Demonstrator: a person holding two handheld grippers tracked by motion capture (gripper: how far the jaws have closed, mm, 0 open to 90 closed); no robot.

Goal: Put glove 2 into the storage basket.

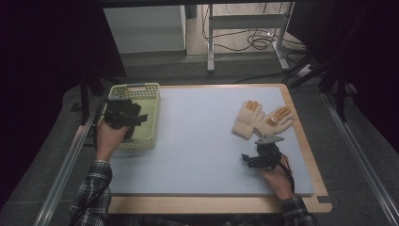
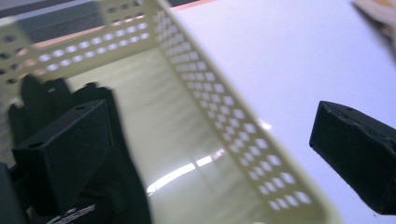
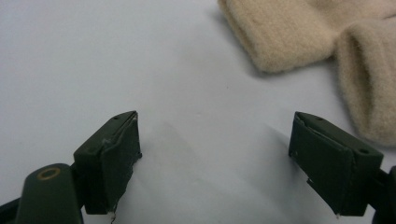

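Black left gripper [image 1: 123, 114] over basket [image 1: 149, 101], gaping

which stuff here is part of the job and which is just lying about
In the job:
- perforated pale yellow-green plastic basket
- two cream knitted gloves with orange fingertips
- left gripper, open
- right gripper, open

Lying about:
- grey metal desk frame
- black floor cables

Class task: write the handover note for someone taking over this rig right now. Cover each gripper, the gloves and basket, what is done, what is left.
Left gripper: jaws open, nothing between them, over the basket.
Right gripper: jaws open, empty, just short of the gloves.
Gloves: both on the mat at the right, side by side, not in the basket.
Done: neither glove is in the basket.
Left: probably pick up each glove and drop it in the basket.
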